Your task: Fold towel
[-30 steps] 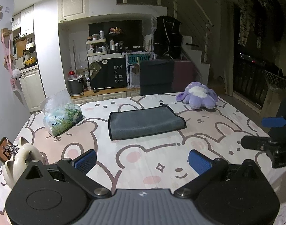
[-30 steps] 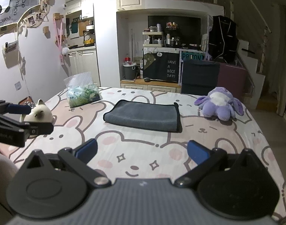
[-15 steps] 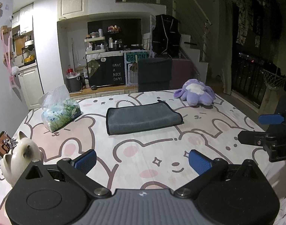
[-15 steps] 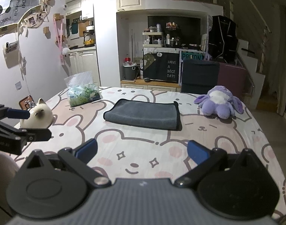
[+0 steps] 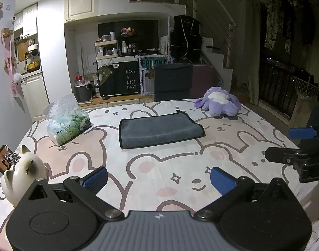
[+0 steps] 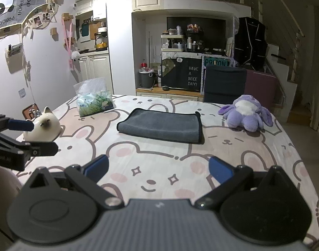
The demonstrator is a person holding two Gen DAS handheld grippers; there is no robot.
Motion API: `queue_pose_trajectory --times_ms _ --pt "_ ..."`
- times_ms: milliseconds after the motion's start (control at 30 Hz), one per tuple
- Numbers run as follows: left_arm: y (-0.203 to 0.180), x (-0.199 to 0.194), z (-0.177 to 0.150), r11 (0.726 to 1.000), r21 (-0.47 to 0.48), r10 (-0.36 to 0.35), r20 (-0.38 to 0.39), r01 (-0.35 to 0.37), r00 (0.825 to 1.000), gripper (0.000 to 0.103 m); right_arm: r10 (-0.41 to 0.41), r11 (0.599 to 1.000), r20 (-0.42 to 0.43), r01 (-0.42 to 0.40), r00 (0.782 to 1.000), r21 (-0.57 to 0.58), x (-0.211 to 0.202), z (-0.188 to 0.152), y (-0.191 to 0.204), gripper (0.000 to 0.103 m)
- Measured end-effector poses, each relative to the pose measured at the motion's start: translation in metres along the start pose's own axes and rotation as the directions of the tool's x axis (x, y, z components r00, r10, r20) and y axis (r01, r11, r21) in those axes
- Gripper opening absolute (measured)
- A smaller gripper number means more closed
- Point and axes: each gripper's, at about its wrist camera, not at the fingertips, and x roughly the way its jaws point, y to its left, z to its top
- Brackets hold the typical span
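A grey towel (image 5: 159,130) lies folded into a flat rectangle on the bear-print table, past the middle; it also shows in the right wrist view (image 6: 161,128). My left gripper (image 5: 159,179) is open and empty, held over the near part of the table, well short of the towel. My right gripper (image 6: 158,169) is open and empty too, also well short of the towel. The right gripper shows at the right edge of the left wrist view (image 5: 293,146). The left gripper shows at the left edge of the right wrist view (image 6: 29,136).
A tissue pack (image 5: 67,123) stands left of the towel. A white cat figurine (image 5: 23,167) sits at the near left by a small brown stand (image 5: 1,159). A purple plush (image 5: 219,104) lies at the far right. A dark chair (image 5: 173,81) stands behind the table.
Both grippers have drawn back and up a little from the towel; the towel looks smaller and farther. Both stay open and the towel has not moved.
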Motion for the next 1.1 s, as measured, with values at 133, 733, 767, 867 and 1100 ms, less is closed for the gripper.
queue_pose_trajectory --times_ms 133,733,767,867,1100 --pt "0.0001 -0.0001 -0.0013 1.0 -0.003 0.0 -0.001 0.0 1.0 0.103 0.0 1.0 0.001 0.0 1.0 -0.001 -0.0003 -0.0007 -0.0002 0.103" --pt "0.0003 -0.0004 -0.0021 1.0 -0.002 0.0 -0.001 0.0 1.0 0.103 0.006 1.0 0.002 -0.006 1.0 0.0 0.0001 -0.0023 -0.0003 0.103" --pt "0.0003 -0.0002 -0.0015 1.0 -0.001 0.0 -0.001 0.0 1.0 0.103 0.006 1.0 0.003 -0.006 1.0 0.001 0.0005 -0.0022 -0.0004 0.103" --pt "0.0003 -0.0002 -0.0014 1.0 -0.002 0.0 -0.002 0.0 1.0 0.103 0.006 1.0 0.002 -0.006 1.0 0.0 0.0009 -0.0021 -0.0005 0.103" --pt "0.0005 -0.0004 -0.0014 1.0 -0.001 -0.001 -0.002 0.001 1.0 0.103 0.006 1.0 0.002 -0.006 1.0 0.0 0.0007 -0.0025 -0.0003 0.103"
